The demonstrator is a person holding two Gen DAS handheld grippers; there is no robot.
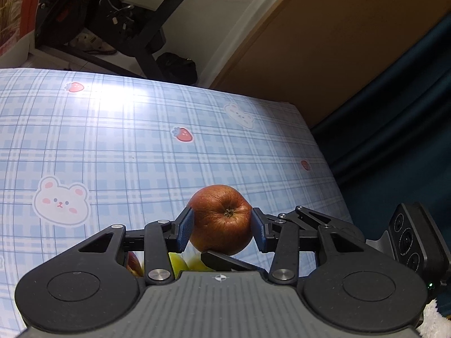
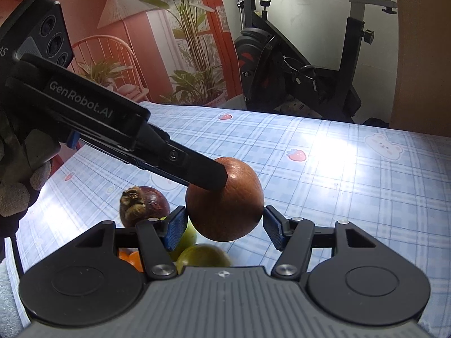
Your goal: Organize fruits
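Observation:
A red-brown apple (image 1: 221,219) sits between the blue pads of my left gripper (image 1: 222,225), which is shut on it and holds it above the table. In the right wrist view the same apple (image 2: 228,211) lies between the pads of my right gripper (image 2: 225,225); its left pad touches the apple and a thin gap shows at the right pad. The left gripper's finger (image 2: 197,169) presses on the apple's top from the left. Below lie a dark purple mangosteen (image 2: 143,204), green fruits (image 2: 203,255) and an orange piece (image 2: 132,259).
The table (image 1: 112,140) wears a blue plaid cloth with bear and strawberry prints. An exercise bike (image 2: 296,64) stands beyond its far edge. A wooden board (image 1: 338,42) and a dark blue curtain (image 1: 394,140) are at the right.

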